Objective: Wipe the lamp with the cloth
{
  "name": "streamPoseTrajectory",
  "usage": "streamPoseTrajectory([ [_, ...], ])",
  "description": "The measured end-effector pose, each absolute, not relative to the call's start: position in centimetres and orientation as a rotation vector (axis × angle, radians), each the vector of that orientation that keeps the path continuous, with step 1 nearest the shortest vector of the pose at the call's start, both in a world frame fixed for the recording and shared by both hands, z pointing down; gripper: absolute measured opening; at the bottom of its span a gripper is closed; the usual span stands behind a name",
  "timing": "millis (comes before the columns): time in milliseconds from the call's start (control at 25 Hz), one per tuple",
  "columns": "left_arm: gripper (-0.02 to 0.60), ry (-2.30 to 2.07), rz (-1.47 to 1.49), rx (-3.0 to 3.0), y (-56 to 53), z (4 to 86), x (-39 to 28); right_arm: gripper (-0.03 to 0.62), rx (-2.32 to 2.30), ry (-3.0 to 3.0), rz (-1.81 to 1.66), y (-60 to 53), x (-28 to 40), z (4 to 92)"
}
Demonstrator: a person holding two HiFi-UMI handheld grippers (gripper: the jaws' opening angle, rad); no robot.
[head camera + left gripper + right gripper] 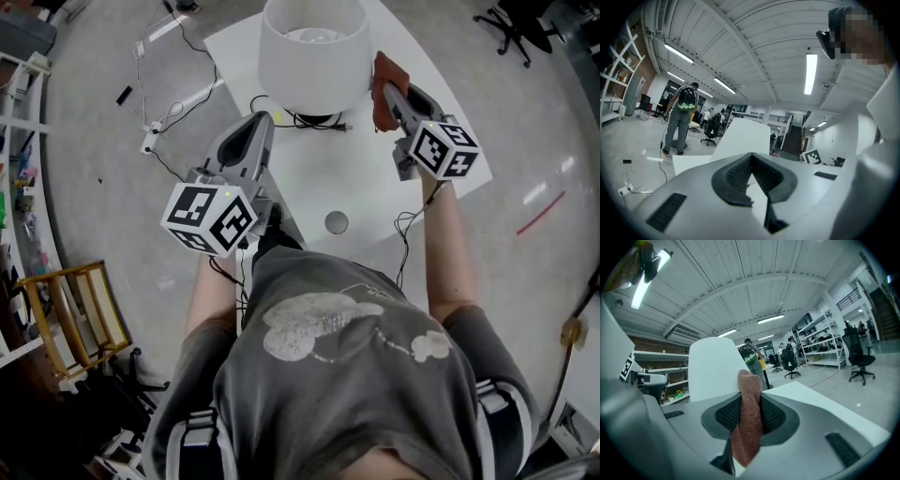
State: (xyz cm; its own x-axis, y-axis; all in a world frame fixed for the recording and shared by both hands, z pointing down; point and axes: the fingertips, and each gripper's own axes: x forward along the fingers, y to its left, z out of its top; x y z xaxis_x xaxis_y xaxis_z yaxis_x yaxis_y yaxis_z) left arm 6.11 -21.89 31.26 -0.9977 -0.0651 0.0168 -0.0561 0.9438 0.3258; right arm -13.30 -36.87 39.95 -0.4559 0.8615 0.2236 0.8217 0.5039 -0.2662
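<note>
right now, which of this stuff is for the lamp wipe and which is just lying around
For the job:
- lamp
- cloth, clamped in the right gripper
- left gripper, shut on nothing

Lying about:
- grey disc on the table
- floor cables
- wooden rack
- office chair

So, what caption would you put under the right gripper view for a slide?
Right hand-held gripper shut on a reddish cloth, white lampshade beyond.

rough woven cloth [748, 423], matt lamp [312, 52] shade
</note>
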Motion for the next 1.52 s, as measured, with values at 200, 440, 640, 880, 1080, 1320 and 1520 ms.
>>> streamPoseTrajectory([
  [200, 0.008, -3.088, -0.508, 0.068, -20.9, 31.4, 5.7, 0.086, -1.439, -2.435, 0.201, -37.0, -12.9, 39.2],
  [440, 0.008, -3.093, -0.510, 0.099, -21.9, 31.3, 5.2, 0.086, -1.503, -2.442, 0.219, -37.3, -11.2, 37.3],
  [640, 0.008, -3.077, -0.521, 0.139, -23.3, 31.1, 5.5, 0.086, -1.540, -2.446, 0.242, -38.0, -8.8, 35.6],
  [880, 0.008, -3.053, -0.526, 0.214, -23.8, 31.6, 4.4, 0.086, -1.498, -2.465, 0.274, -39.1, -8.1, 35.6],
  [1080, 0.008, -3.010, -0.549, 0.299, -21.5, 31.5, 1.7, 0.086, -1.394, -2.498, 0.288, -37.6, -10.1, 35.4],
  [1320, 0.008, -2.982, -0.557, 0.409, -22.4, 32.7, 4.6, 0.086, -1.272, -2.542, 0.309, -40.2, -5.6, 37.3],
  [1520, 0.008, -2.947, -0.578, 0.495, -22.1, 34.1, 8.5, 0.086, -1.200, -2.567, 0.367, -40.2, -1.7, 38.4],
])
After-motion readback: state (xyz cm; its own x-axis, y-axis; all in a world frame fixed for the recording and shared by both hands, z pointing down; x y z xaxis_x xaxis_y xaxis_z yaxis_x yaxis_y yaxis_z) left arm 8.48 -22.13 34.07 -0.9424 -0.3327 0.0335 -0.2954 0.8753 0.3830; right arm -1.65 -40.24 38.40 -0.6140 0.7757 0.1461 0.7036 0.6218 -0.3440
